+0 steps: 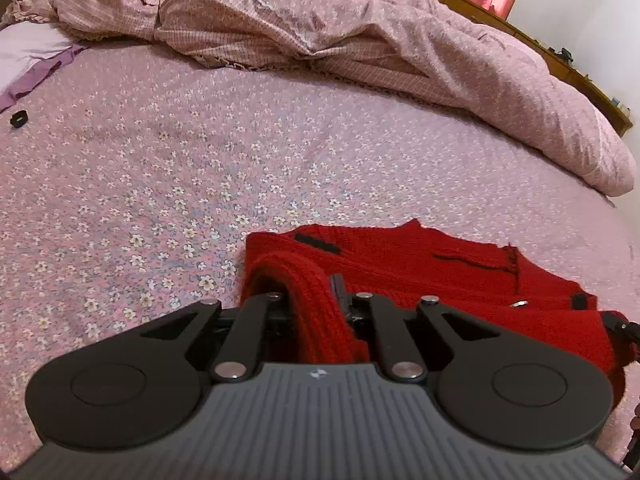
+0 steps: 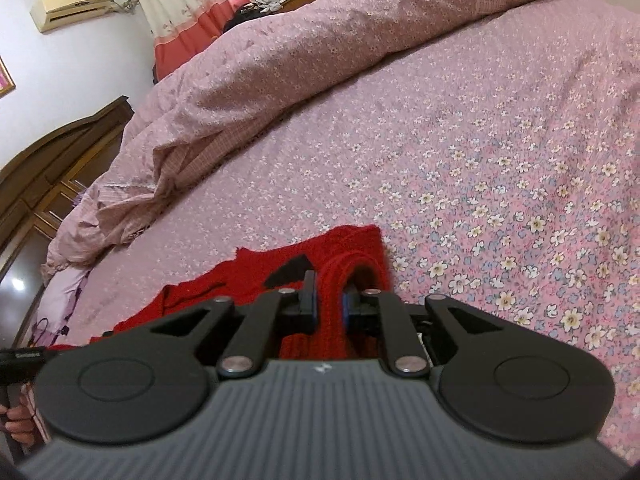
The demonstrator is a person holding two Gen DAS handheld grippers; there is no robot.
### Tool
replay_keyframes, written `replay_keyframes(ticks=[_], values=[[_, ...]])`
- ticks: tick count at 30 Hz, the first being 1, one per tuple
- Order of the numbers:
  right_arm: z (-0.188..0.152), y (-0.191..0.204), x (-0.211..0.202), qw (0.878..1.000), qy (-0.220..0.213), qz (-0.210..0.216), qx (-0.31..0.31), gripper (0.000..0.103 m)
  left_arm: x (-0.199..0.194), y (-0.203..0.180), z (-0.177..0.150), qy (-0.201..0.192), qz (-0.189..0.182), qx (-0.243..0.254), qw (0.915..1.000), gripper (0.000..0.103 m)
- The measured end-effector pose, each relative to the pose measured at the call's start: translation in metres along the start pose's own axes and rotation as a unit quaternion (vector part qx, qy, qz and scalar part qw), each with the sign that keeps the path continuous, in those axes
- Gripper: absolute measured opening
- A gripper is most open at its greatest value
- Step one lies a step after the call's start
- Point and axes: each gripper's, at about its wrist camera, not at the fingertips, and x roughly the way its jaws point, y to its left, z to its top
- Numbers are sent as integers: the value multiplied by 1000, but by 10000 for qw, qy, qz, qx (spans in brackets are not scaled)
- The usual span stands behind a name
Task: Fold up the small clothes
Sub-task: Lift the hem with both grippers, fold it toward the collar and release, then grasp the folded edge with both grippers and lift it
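On one bed (image 1: 168, 152) with one bunched quilt (image 1: 360, 40) across the frame's top, a single red knit garment (image 1: 440, 276) lies bottom centre, a fold just laid, each of two grippers (image 1: 310, 300) (image 2: 329, 304) nearly closed, fingers still flanking a ribbed edge, next needing release and withdrawal.

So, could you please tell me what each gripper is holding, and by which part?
Both hold the red knitted garment: the left gripper and the right gripper each pinch a ribbed edge fold.
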Motion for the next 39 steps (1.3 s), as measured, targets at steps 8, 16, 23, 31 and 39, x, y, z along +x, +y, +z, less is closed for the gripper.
replay_keyframes(ticks=[8, 16, 23, 31, 39], values=[[-1, 10, -35, 9993, -304, 54, -222, 52, -38, -3, -7, -257, 192, 185, 9993, 49], [-18, 30, -60, 9986, -240, 49, -465, 53, -69, -10, -29, -287, 131, 147, 9994, 57], [-40, 42, -69, 9994, -81, 179, -295, 53, -77, -19, -53, -187, 70, -20, 9998, 60], [-60, 49, -62, 9995, 79, 261, -130, 53, -83, -23, -72, -180, -40, -290, 9994, 63], [-70, 44, -48, 9996, 166, 233, 68, 52, -61, -31, -84, 93, -95, -267, 9996, 64]])
